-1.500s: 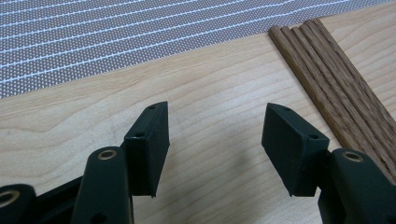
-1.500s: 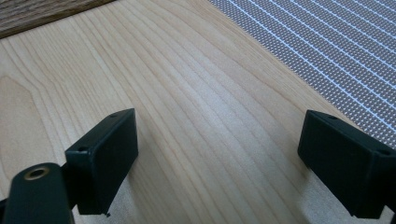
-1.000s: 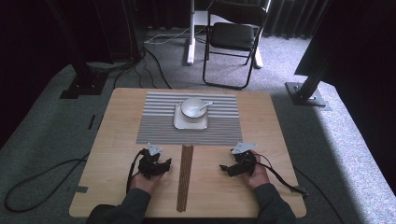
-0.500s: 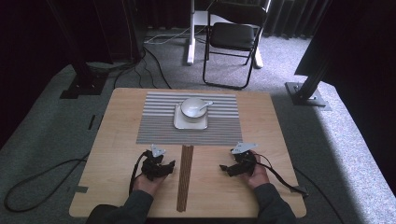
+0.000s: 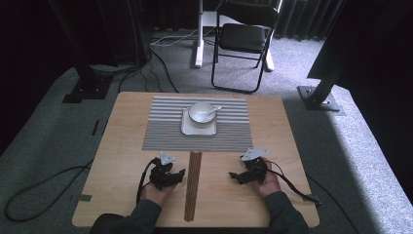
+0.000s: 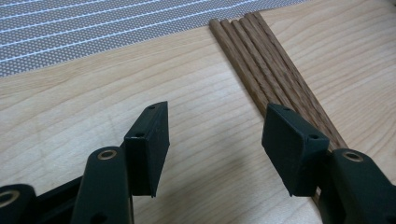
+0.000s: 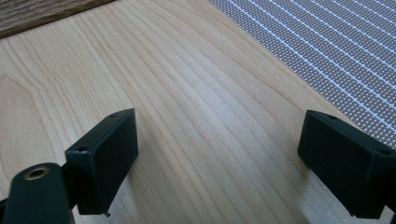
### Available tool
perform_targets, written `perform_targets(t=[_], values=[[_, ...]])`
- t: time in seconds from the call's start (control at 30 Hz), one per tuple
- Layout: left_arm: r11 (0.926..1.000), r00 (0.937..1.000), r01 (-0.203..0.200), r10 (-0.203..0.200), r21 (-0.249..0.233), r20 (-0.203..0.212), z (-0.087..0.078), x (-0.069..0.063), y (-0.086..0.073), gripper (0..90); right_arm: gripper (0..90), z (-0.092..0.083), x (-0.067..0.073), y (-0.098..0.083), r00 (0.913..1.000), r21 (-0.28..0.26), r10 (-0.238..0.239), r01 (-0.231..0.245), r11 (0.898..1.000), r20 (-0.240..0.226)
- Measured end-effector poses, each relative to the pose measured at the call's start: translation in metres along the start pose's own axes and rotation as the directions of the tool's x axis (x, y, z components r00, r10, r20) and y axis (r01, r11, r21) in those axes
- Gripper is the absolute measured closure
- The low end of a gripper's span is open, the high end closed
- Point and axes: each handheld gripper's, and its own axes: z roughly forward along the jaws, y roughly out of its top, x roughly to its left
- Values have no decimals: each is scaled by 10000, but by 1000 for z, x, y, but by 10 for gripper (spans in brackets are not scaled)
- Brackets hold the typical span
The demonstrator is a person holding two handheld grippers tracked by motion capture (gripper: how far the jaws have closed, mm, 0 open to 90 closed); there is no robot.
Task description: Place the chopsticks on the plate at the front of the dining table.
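Left gripper (image 6: 215, 140) poised beside the chopsticks (image 5: 194, 184), jaws spread wide and empty.

The bundle lies on the bare wooden table (image 5: 122, 146), just beside your left gripper, its far tips touching the striped placemat (image 5: 160, 131). Swing right to straddle a single stick, then close squarely across it. Your right gripper (image 7: 219, 163) also gapes empty; bare wood lies between you and the bowl (image 5: 201, 111), but the near table edge sits close behind.

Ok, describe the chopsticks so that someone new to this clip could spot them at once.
Start at the wooden table and find the striped grey mat at its middle. Just below the mat's near edge, between the left gripper and the right gripper, lie the chopsticks: a bundle of dark brown sticks, far darker than the pale tabletop.
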Motion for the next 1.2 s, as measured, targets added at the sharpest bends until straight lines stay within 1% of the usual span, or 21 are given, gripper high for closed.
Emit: perform_targets(t=[0.1,0.13,0.5,0.7,0.9,1.13,1.2], values=[[10000,10000,-65,65,1,13,0,-2,0,418,116,0,0,0,10000,-2,-1,1,10000,0],[9999,9999,-149,149,23,22,0,-4,-1,419,116,0,0,0,10000,-1,-1,1,10000,0],[9996,9995,-294,293,50,137,2,-10,-2,418,116,0,0,0,10000,-4,0,0,10000,4],[9989,9987,-454,450,154,259,5,-16,-4,418,115,0,0,0,10000,-3,4,-4,10000,3],[9980,9980,-595,590,199,237,6,-19,-4,418,116,0,0,0,10000,-5,1,-1,10000,2],[9981,9980,-555,547,259,305,6,-19,-4,419,116,0,0,0,10000,-5,-1,1,10000,2],[9977,9975,-619,609,293,349,7,-21,-4,419,116,0,0,0,10000,-4,0,0,10000,2]])
